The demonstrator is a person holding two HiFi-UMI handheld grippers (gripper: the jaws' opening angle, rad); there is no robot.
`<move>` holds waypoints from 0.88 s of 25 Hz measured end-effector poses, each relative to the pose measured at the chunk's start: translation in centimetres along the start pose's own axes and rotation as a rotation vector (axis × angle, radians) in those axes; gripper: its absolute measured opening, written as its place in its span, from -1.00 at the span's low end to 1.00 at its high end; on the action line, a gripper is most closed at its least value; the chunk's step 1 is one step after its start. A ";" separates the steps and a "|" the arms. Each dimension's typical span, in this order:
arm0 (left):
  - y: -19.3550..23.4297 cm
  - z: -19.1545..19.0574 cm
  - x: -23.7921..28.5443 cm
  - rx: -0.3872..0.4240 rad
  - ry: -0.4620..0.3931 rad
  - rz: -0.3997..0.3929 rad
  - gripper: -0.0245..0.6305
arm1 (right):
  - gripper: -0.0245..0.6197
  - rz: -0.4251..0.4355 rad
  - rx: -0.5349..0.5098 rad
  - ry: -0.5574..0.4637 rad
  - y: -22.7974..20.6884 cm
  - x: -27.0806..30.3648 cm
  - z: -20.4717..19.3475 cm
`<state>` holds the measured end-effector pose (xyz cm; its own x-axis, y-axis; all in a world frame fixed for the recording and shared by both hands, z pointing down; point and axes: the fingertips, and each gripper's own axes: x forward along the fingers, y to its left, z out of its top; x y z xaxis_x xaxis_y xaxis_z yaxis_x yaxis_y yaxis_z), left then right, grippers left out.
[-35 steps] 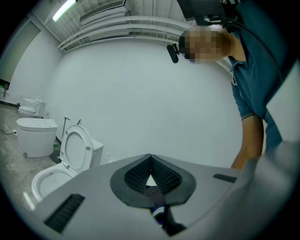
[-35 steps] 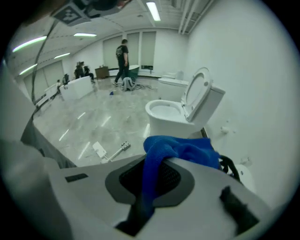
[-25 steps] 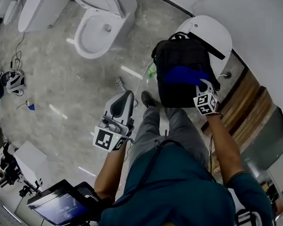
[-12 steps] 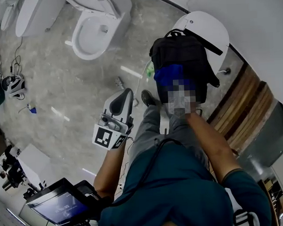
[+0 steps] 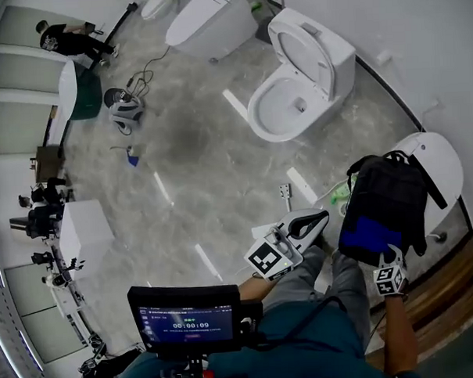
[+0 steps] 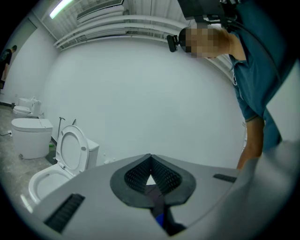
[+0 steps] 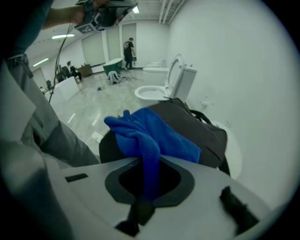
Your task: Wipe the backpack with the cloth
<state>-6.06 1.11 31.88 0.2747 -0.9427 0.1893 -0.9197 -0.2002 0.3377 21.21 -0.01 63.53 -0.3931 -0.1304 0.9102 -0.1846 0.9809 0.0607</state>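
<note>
A black backpack (image 5: 393, 197) rests on a closed white toilet lid (image 5: 438, 156) at the right of the head view. A blue cloth (image 5: 368, 234) lies pressed on its lower front. My right gripper (image 5: 378, 251) is shut on the cloth just below it. In the right gripper view the cloth (image 7: 152, 133) runs down between the jaws of that gripper (image 7: 149, 164), draped over the backpack (image 7: 192, 126). My left gripper (image 5: 316, 218) hovers left of the backpack, apart from it. Its jaws (image 6: 150, 159) are shut with nothing in them and point at a bare white wall.
An open toilet (image 5: 295, 103) and another closed one (image 5: 213, 21) stand farther off on the grey marble floor. A green bottle (image 5: 340, 194) sits by the backpack's left side. Wooden steps (image 5: 448, 292) lie at the right. A monitor (image 5: 187, 323) hangs below me.
The head view has swung to show much more floor. The right gripper kept hold of the cloth and slid it across the backpack's front. The left gripper stayed shut beside it.
</note>
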 end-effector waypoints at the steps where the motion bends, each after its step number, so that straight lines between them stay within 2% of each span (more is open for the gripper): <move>1: 0.0 0.0 -0.1 0.002 -0.002 -0.002 -0.91 | -0.84 -0.044 0.039 0.040 -1.7 -0.6 -2.6; 3: -0.4 -0.1 0.0 0.004 -0.011 -0.018 -0.91 | -0.84 -0.114 0.122 0.124 -4.5 -1.6 -7.1; 5: -0.9 -0.2 0.1 0.000 -0.019 -0.033 -0.91 | -0.84 -0.138 0.160 0.155 -5.1 -1.9 -8.4; 8: -1.2 -0.9 0.3 0.000 0.015 -0.033 -0.91 | -0.84 -0.088 0.105 0.084 -2.0 -0.2 -4.2; 11: -1.7 -0.5 0.3 0.013 0.004 -0.051 -0.91 | -0.84 0.026 0.029 0.000 4.3 2.4 1.9; 14: -2.3 0.0 0.0 0.013 0.005 -0.064 -0.91 | -0.84 0.145 -0.031 0.000 10.1 4.6 6.0; 16: -2.5 0.0 -0.9 -0.020 0.008 -0.054 -0.91 | -0.84 0.170 0.007 0.029 11.8 4.9 6.7; 19: -1.8 0.4 -2.6 -0.054 0.018 -0.028 -0.91 | -0.84 0.164 0.088 0.027 11.7 4.0 6.7; 22: -1.1 -0.2 -3.2 -0.047 0.029 -0.028 -0.91 | -0.84 0.099 0.109 0.056 8.8 1.9 3.3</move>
<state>-5.84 4.39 31.07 0.3083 -0.9287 0.2059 -0.8978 -0.2125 0.3858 15.85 7.93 64.46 -0.3638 -0.0223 0.9312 -0.2454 0.9667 -0.0727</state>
